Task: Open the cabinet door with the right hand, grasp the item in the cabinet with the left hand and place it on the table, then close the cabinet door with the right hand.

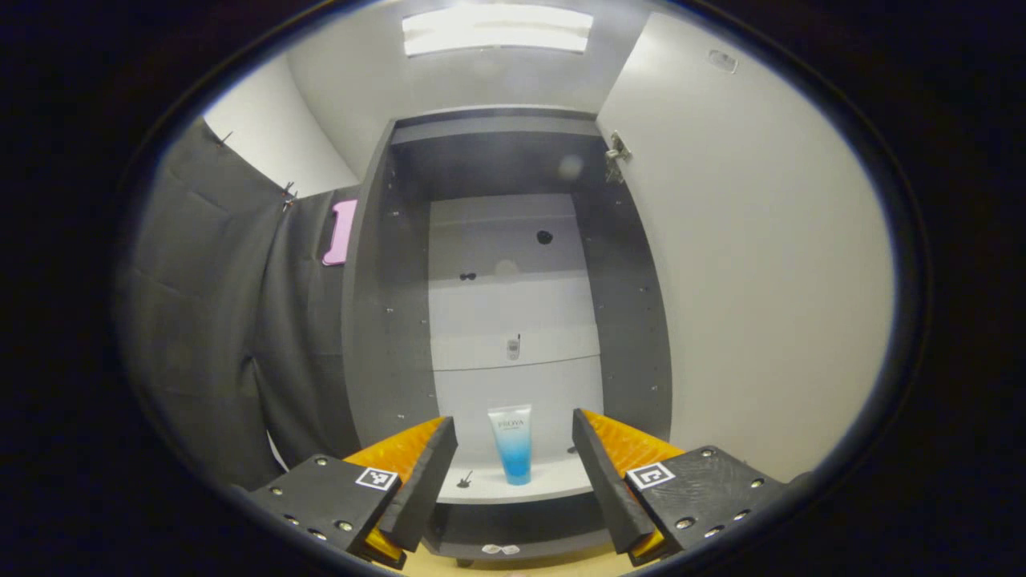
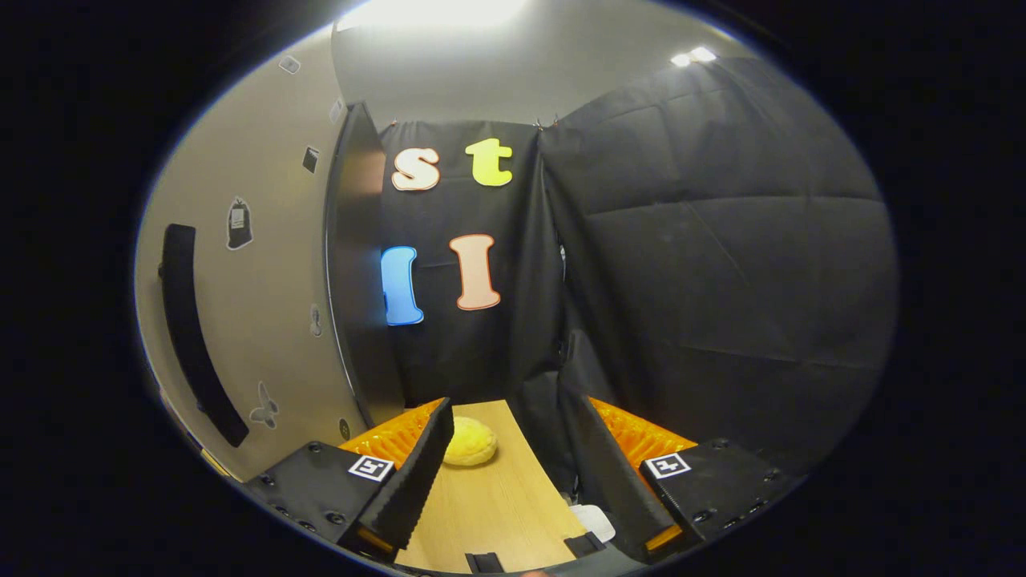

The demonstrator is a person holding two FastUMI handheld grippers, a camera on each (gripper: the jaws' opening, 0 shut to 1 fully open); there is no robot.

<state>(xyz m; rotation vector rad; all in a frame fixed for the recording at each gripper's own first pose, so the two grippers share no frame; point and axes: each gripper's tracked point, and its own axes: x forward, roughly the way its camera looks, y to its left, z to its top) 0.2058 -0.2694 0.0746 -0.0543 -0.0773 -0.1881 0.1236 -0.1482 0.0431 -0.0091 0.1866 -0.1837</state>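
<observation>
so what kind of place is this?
Likely a staged recording booth, not a home: black cloth wall, an open cabinet holding one blue tube, and a wooden table.

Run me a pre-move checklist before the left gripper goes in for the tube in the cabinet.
1. Cabinet door swung open, way in clear: ok.
2. Tube standing upright on the cabinet's lower shelf: ok.
3. Left gripper open, the gap wider than the tube: ok.
4. Tube lined up between the left fingers: ok, it sits about centred in the gap, farther in.
5. Right gripper open and holding nothing, off the door's handle: ok.
6. Free spot on the table for the tube: ok near the right gripper; a yellow round thing lies farther back.
</observation>
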